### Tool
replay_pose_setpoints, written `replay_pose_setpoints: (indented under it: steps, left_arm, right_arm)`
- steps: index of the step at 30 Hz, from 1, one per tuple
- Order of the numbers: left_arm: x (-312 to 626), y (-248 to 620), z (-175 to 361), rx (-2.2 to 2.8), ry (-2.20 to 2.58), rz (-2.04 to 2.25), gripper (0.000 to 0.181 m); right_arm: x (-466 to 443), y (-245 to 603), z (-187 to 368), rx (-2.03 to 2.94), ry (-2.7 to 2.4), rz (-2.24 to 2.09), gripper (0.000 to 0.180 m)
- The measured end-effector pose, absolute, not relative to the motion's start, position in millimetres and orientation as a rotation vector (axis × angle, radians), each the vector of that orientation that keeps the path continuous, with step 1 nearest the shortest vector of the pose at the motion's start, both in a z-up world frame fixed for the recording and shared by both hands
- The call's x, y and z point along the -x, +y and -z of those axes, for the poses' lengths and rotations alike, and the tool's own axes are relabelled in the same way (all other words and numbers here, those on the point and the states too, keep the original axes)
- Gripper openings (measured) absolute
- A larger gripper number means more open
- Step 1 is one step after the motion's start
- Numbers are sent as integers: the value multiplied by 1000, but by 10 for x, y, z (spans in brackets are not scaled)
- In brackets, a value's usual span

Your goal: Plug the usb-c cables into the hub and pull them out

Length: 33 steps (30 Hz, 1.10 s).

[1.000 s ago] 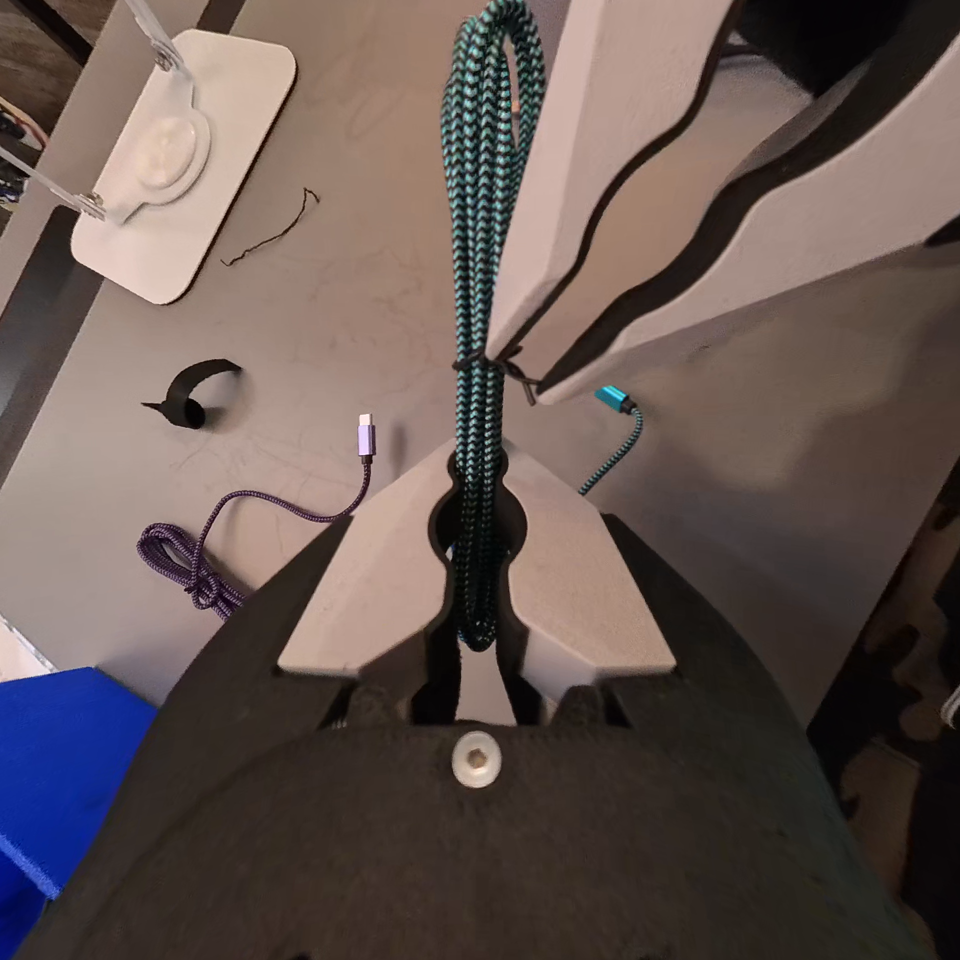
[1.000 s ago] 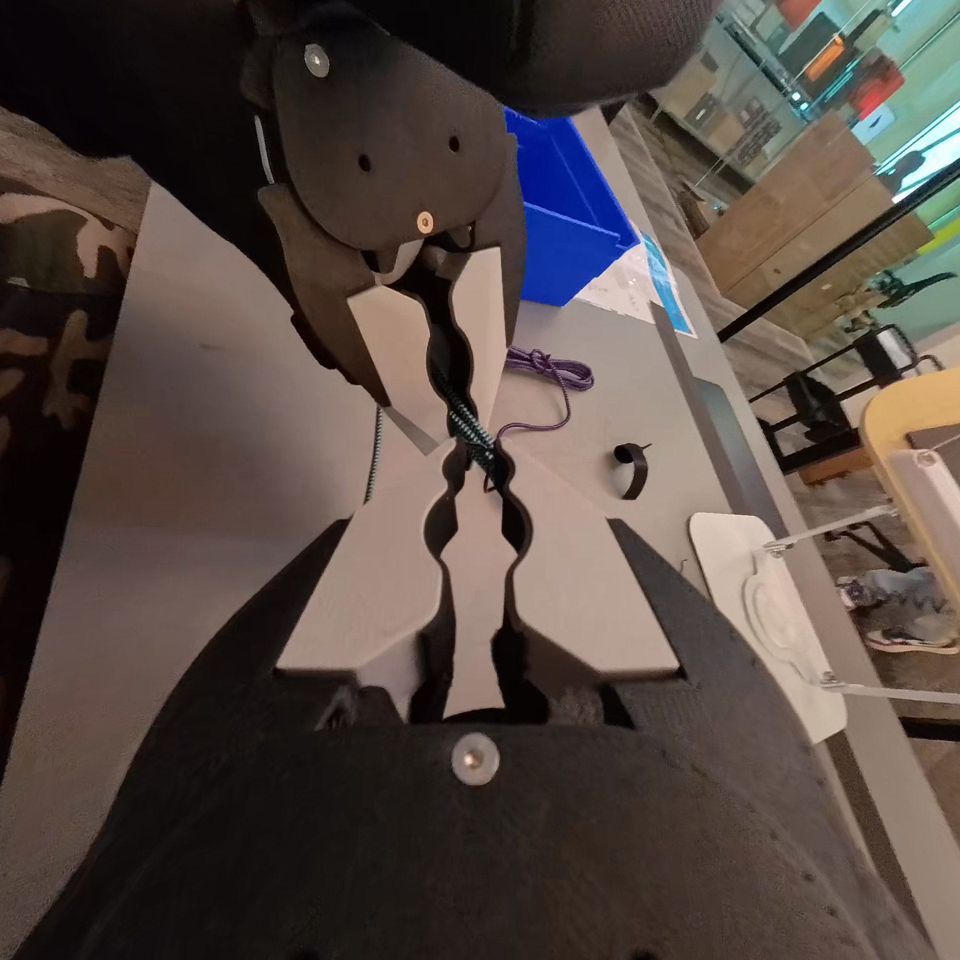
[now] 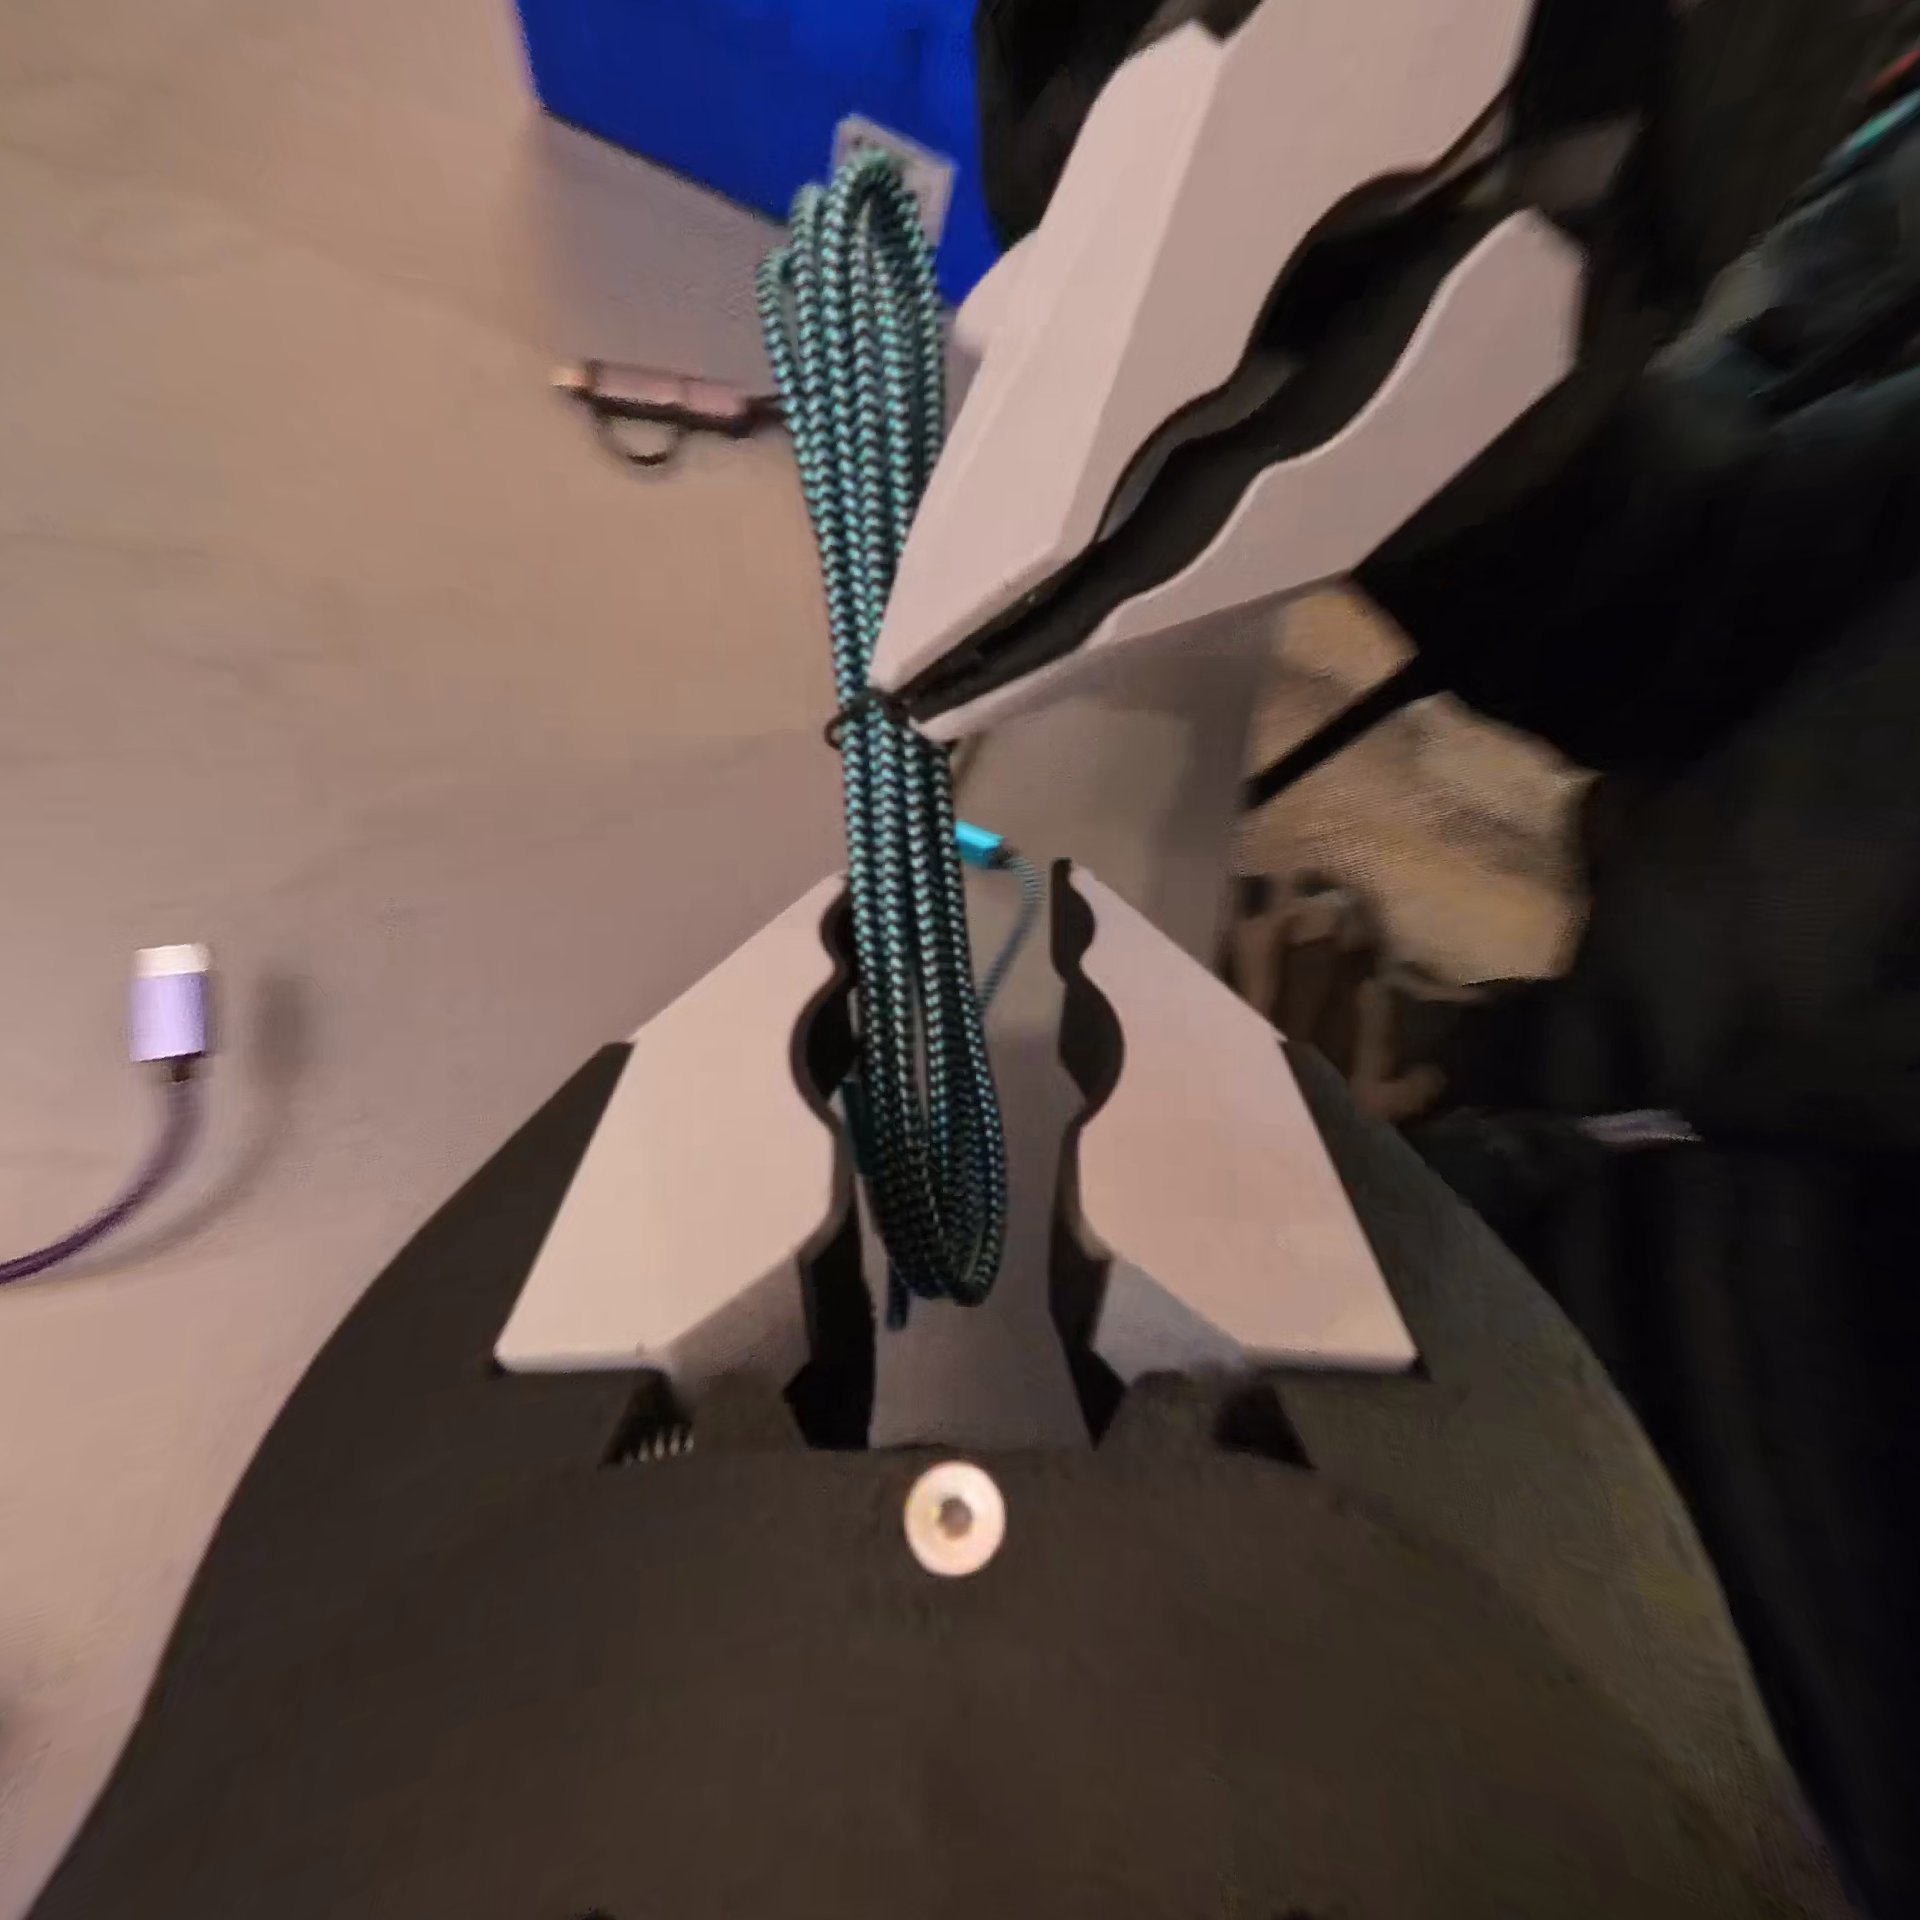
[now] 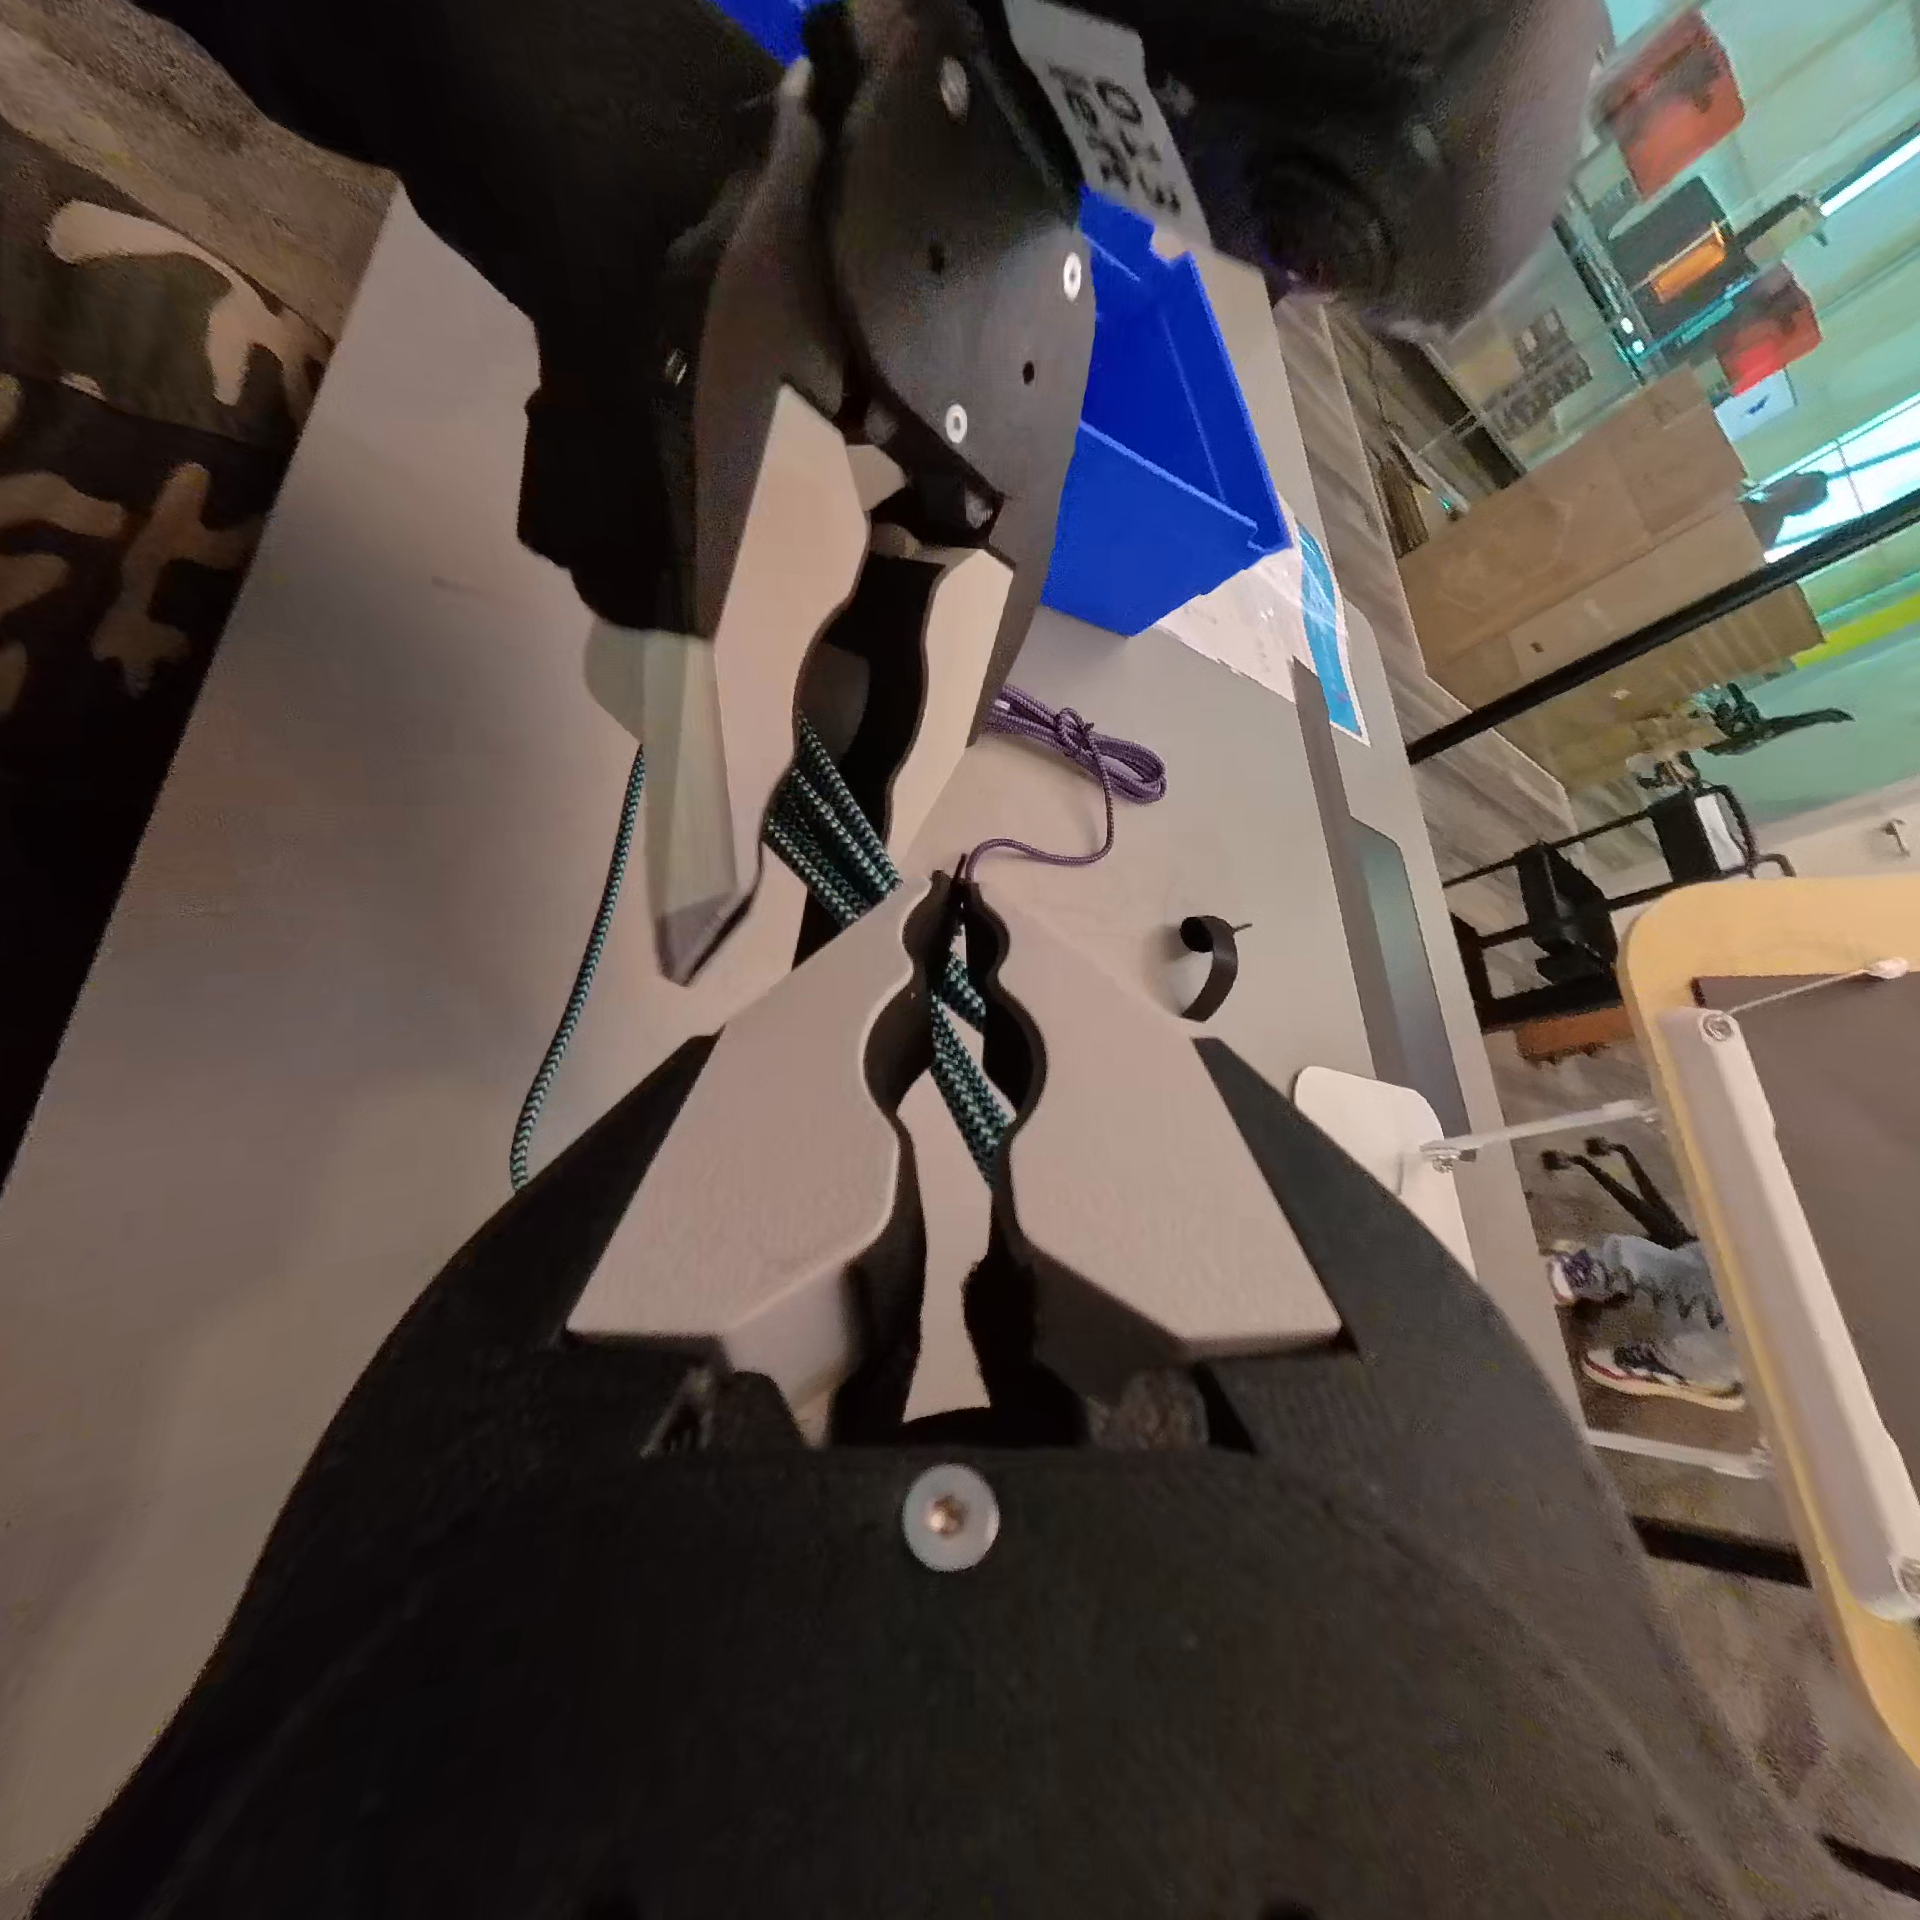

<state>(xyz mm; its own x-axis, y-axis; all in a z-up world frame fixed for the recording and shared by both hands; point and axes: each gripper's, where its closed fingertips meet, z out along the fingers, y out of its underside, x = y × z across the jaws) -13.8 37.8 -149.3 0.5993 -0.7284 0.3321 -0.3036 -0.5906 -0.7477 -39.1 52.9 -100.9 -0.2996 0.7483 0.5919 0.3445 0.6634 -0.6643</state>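
A teal braided USB-C cable bundle (image 3: 883, 520) hangs upright, bound by a thin black tie (image 3: 857, 717). My right gripper (image 3: 904, 707) comes in from the upper right and is shut on that tie. My left gripper (image 3: 951, 883) is open, with the lower loop of the bundle between its jaws. The teal plug (image 3: 977, 842) hangs behind the bundle. A purple cable's plug (image 3: 171, 1003) lies on the table at left. A blurred grey hub (image 3: 665, 400) lies farther back. In the right wrist view, my right gripper (image 4: 951, 894) pinches the tie, with the teal bundle (image 4: 831, 831) and my open left gripper (image 4: 800, 883) beyond.
A blue bin (image 4: 1153, 468) stands at the table's far end. The coiled purple cable (image 4: 1081, 748) and a black strap loop (image 4: 1210, 966) lie on the grey table (image 4: 312, 831). A white stand base (image 4: 1371, 1132) sits near the right edge. Across from one pair of fingers to the other is roughly 5 cm.
My left gripper has opened and let go of the teal bundle, and its view has swung toward the hub and blue bin. My right gripper still holds the tie.
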Motion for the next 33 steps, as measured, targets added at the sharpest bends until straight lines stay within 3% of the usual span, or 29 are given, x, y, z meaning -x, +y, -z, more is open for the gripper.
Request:
replay_pose_setpoints:
  steps: [3, 7, 12, 14, 17, 19, 20, 26, 33]
  left_arm:
    - [-19, 203, 1243, 2054, 693, 1343, 50]
    - [-117, 4, 962, 1802, 560, 1910, 54]
    - [-239, -181, 892, 1610, 570, 2165, 19]
    - [-287, -154, 956, 1628, 579, 2086, 7]
    - [-281, 51, 1093, 1744, 532, 1835, 3]
    - [-192, 244, 1201, 1833, 516, 1550, 2]
    - [-134, 324, 1212, 1853, 501, 1440, 2]
    - [154, 615, 1393, 1965, 621, 717, 2]
    - [263, 710, 1379, 1924, 721, 353, 2]
  right_arm:
    - [304, 442, 893, 821, -1903, -647, 0]
    - [199, 304, 736, 739, -1910, -778, 0]
    - [127, 136, 694, 668, -1954, -854, 0]
    - [115, 109, 687, 663, -1957, -873, 0]
    - [152, 236, 744, 765, -1937, -855, 3]
    - [185, 398, 764, 886, -1869, -844, 27]
    - [190, 442, 761, 943, -1832, -876, 30]
    - [246, 577, 889, 1265, -1637, -1053, 27]
    - [222, 553, 867, 1474, -1365, -1501, 23]
